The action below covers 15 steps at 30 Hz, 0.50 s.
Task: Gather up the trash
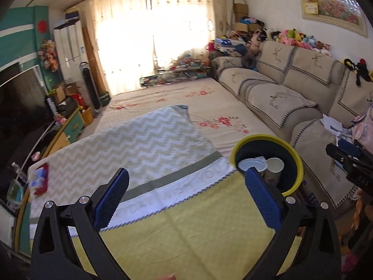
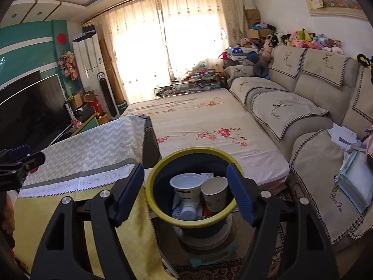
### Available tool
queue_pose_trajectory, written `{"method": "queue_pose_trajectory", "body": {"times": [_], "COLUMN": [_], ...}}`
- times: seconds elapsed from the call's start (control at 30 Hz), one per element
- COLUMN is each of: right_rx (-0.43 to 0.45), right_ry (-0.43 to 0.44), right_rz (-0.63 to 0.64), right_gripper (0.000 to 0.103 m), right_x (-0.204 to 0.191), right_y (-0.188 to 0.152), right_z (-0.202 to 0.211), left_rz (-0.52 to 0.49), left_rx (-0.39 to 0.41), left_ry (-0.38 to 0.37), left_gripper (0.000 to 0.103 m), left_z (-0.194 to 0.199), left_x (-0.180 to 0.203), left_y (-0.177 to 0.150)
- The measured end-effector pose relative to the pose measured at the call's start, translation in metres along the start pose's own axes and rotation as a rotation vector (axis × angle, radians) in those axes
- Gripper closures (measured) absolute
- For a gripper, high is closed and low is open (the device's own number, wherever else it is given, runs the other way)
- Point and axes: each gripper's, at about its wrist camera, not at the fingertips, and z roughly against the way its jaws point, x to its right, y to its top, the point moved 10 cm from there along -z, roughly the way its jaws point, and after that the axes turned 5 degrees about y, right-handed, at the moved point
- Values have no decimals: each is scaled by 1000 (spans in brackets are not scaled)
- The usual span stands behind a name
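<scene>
— Sunlit curtains [image 2: 163,46] behind, beige sofa [image 2: 303,107] along the right. Where's the trash?

— Inside the yellow-rimmed bin [image 2: 163,210], just off the tabletop's right edge: a white tub [image 2: 186,183] and a paper cup [image 2: 215,193], among other scraps.

— And the grippers?

— The right gripper [image 2: 186,196] hangs over the bin, fingers apart, gripping nothing. The left gripper [image 1: 186,198] is spread wide over the yellow tablecloth [image 1: 186,233], empty.

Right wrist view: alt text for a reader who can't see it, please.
A yellow-rimmed dark bin holding a paper cup, a white tub and other trash sits just ahead of the open, empty right gripper. A yellow tablecloth lies left, a beige sofa right.
</scene>
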Motion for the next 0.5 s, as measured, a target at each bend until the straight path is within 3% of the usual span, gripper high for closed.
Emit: {"method": "queue_pose_trajectory", "body": {"times": [0.17,0.37,0.5], "right_rx": [32,53,68], "right_ry": [84,148,146], "right_rz": [79,156,177], "right_gripper": [8,7,7], "right_x": [-53,-93,-101], "right_y": [5,7,9], "right_z": [13,36,53], "left_rz": [133,260,313], "left_rx": [33,62,75], "left_ry": [154,304,326], "left_gripper": [5,5,5], "left_z": [54,113,136], "left_x": [-88,-169,-193], "left_y": [-39,-88,-108]}}
